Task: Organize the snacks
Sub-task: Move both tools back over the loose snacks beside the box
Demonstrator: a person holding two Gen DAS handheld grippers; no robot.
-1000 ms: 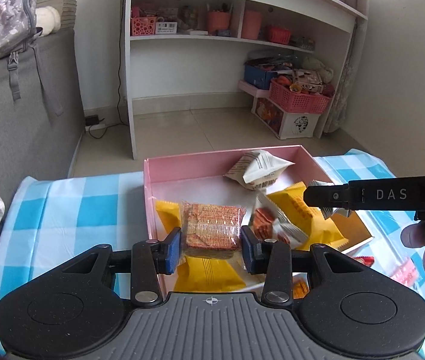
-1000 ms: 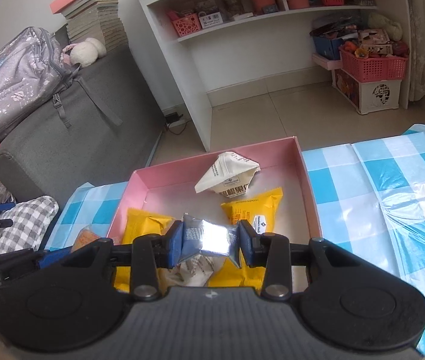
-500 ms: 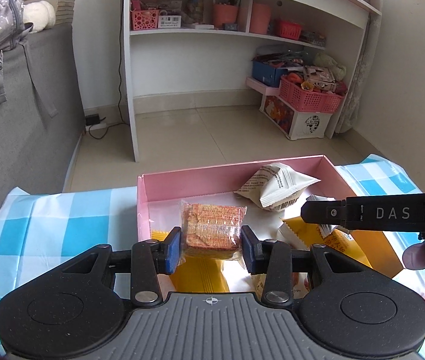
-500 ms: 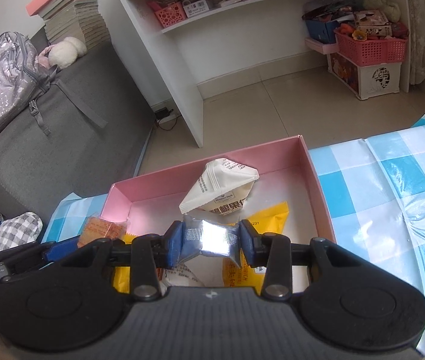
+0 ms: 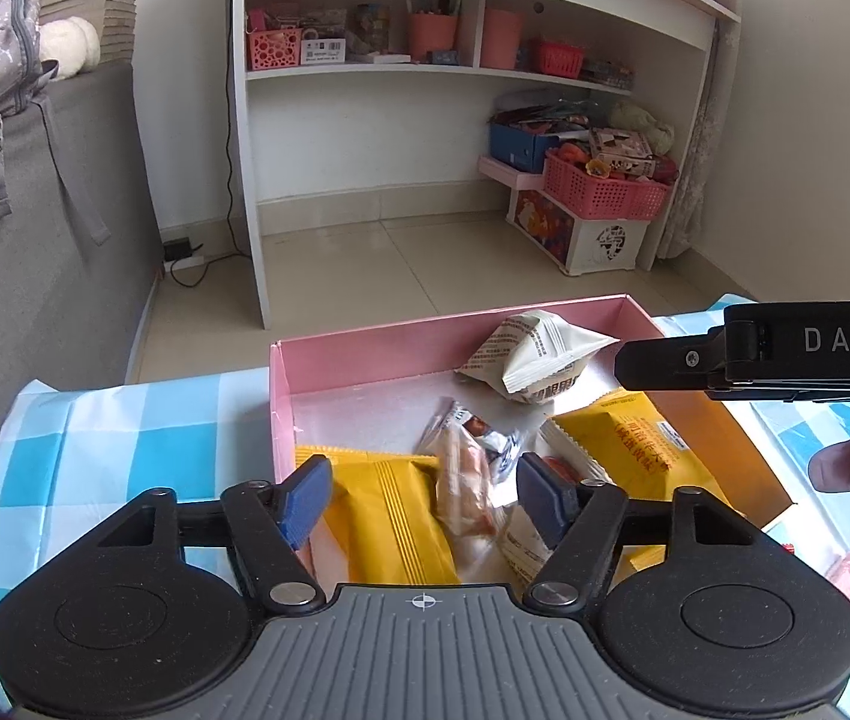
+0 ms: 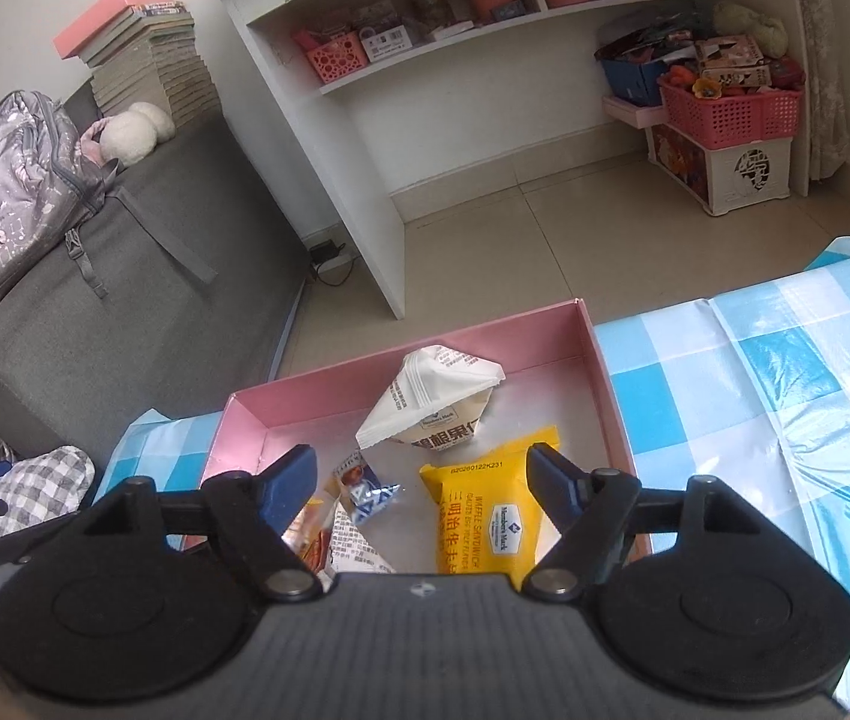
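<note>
- A white wooden shelf unit (image 5: 365,138) stands on the beige tiled floor (image 5: 401,264).
- A red plastic basket (image 6: 730,108) sits on a white patterned storage box (image 6: 742,174).
- A grey fabric sofa (image 6: 125,276) carries a silvery backpack (image 6: 11,198) and a stack of books (image 6: 149,54).
- A blue-and-white checked tablecloth (image 6: 784,372) covers the table.

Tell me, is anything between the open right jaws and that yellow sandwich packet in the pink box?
Nothing visible: the right gripper hangs open above the yellow sandwich packet, lying uncovered in the pink cardboard box.
</note>
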